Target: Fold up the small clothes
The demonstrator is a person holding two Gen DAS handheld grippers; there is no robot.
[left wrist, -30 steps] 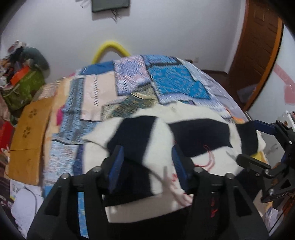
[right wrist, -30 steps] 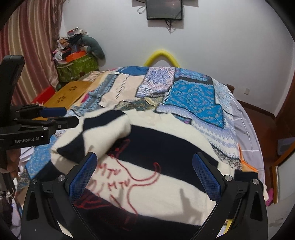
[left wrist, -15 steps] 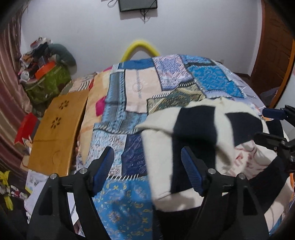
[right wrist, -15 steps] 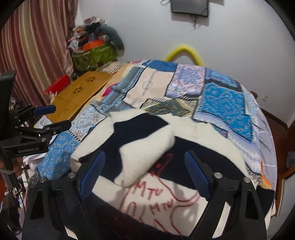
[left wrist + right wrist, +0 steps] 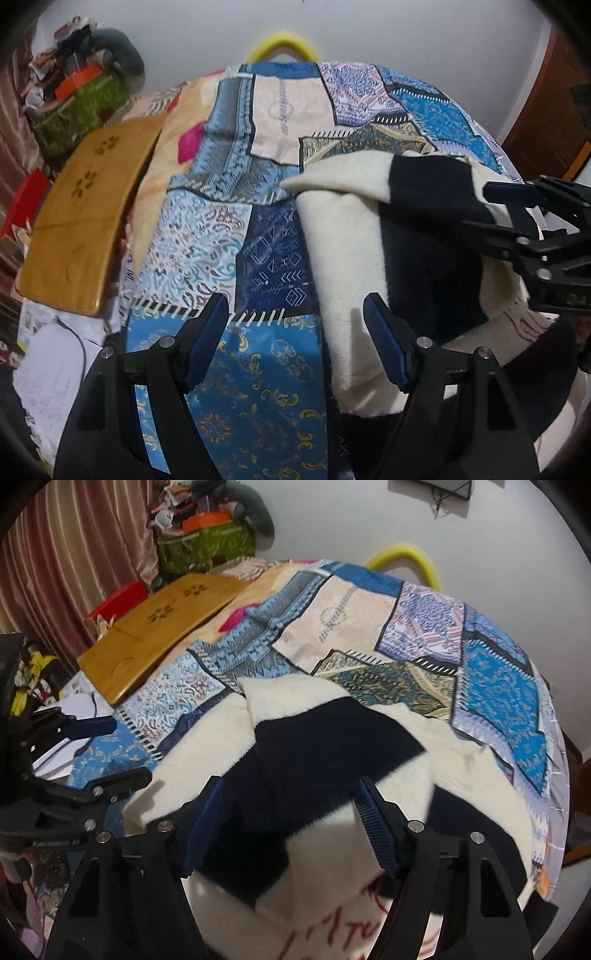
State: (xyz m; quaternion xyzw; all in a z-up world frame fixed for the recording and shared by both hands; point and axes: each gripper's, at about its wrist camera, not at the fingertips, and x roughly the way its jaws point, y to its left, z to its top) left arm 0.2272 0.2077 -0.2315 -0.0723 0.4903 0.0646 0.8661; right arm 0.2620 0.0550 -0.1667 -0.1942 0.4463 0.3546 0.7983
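Between the right gripper's (image 5: 288, 823) spread, empty, just-narrowing fingers, a cream-and-navy sweater (image 5: 332, 746) lies on the patchwork bed (image 5: 491, 686); red stitched lettering near them is unreadable. Left gripper (image 5: 295, 339) hovers open, empty, over its edge.

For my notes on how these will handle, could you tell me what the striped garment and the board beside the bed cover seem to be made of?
The striped garment looks like a soft, fuzzy knit or fleece: matte cream and navy bands with a hairy nap along the edges. The board looks like varnished wood or bamboo: honey-coloured, smooth, slightly glossy, with flower-shaped cut-outs. Neither can be told for certain.
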